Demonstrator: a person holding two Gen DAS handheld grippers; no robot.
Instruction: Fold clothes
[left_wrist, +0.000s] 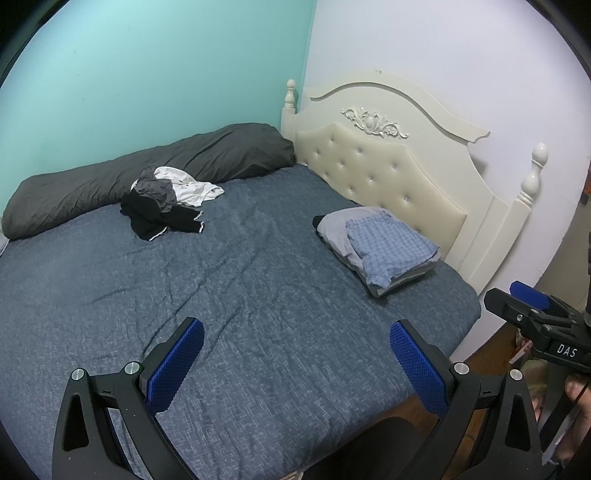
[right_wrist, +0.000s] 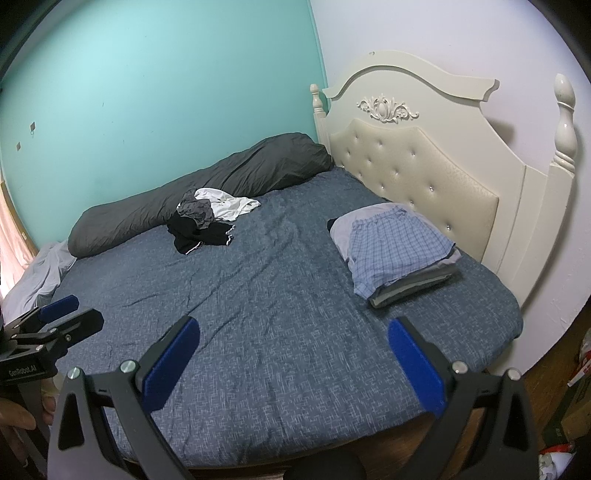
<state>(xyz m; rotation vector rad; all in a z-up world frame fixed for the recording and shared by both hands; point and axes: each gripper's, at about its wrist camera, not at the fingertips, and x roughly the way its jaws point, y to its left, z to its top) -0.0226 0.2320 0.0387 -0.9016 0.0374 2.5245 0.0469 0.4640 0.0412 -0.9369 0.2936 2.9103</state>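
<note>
A heap of unfolded clothes, black, grey and white, lies at the far side of the bed beside a long dark grey pillow. A folded stack topped by blue checked shorts sits near the headboard. My left gripper hangs open above the near part of the blue bed cover, holding nothing; it also shows at the left edge of the right wrist view. My right gripper is open and empty over the bed's near edge, and shows at the right in the left wrist view.
The bed cover is wrinkled dark blue. A cream padded headboard stands to the right, a teal wall behind. The long grey pillow lines the far side. Wooden floor and boxes lie at the right.
</note>
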